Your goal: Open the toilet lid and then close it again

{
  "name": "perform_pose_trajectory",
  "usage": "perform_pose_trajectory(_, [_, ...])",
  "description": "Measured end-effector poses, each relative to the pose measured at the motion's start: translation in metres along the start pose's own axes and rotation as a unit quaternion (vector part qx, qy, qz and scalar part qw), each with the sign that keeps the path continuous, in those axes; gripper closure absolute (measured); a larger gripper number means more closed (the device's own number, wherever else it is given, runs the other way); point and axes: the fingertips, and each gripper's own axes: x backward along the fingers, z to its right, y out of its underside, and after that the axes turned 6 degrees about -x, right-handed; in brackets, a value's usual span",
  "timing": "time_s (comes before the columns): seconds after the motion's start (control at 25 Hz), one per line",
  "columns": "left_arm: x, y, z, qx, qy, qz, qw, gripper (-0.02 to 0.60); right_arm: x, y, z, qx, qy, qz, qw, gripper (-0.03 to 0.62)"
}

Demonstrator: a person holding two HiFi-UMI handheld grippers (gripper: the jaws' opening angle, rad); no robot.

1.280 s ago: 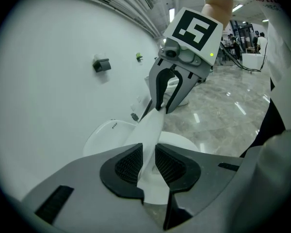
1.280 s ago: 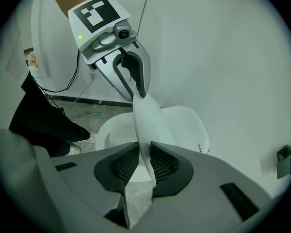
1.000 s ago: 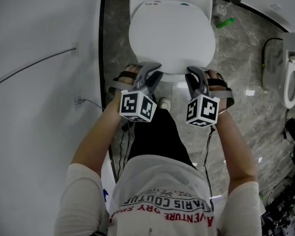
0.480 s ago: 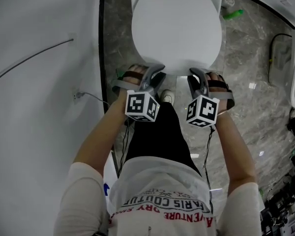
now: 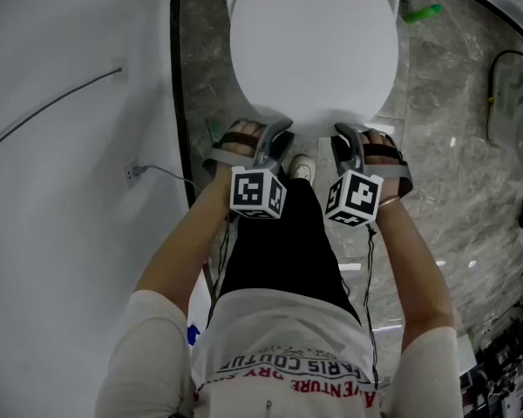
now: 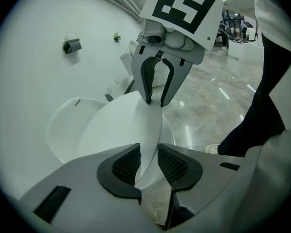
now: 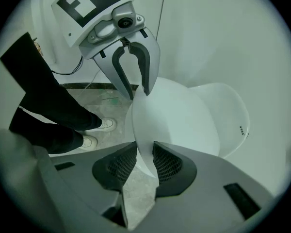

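Observation:
The white toilet lid (image 5: pixel 314 42) lies nearly flat over the bowl, seen from above. My left gripper (image 5: pixel 275 135) and right gripper (image 5: pixel 344 138) sit side by side at its front edge. In the left gripper view the thin lid edge (image 6: pixel 148 130) runs between the left gripper's (image 6: pixel 148 161) pads, with the right gripper (image 6: pixel 154 101) straddling the same edge farther along. The right gripper view shows the lid (image 7: pixel 179 115) passing between the right gripper's (image 7: pixel 144 161) pads, and the left gripper (image 7: pixel 138 93) beyond. Both sets of jaws have just been opening and stand loose around the edge.
A white wall (image 5: pixel 61 146) with a cable and a socket (image 5: pixel 132 174) rises close on the left. Grey marble floor (image 5: pixel 453 172) surrounds the toilet. A green bottle (image 5: pixel 423 12) lies at the back right. The person's white shoe (image 5: pixel 301 168) stands just before the bowl.
Both grippers have sunk together with the lid's front edge, and the lid now looks flatter over the bowl. The gap between each pair of jaws has widened.

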Motion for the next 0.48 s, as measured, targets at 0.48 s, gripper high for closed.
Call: perform_pose_trajectory(0.48, [-0.046, 0.022, 0.034, 0.038, 0.043, -0.022, 0.9981, 0.460, -0.051, 0.017, -0.027, -0.036, -0.032, -0.011, 0.999, 0.511])
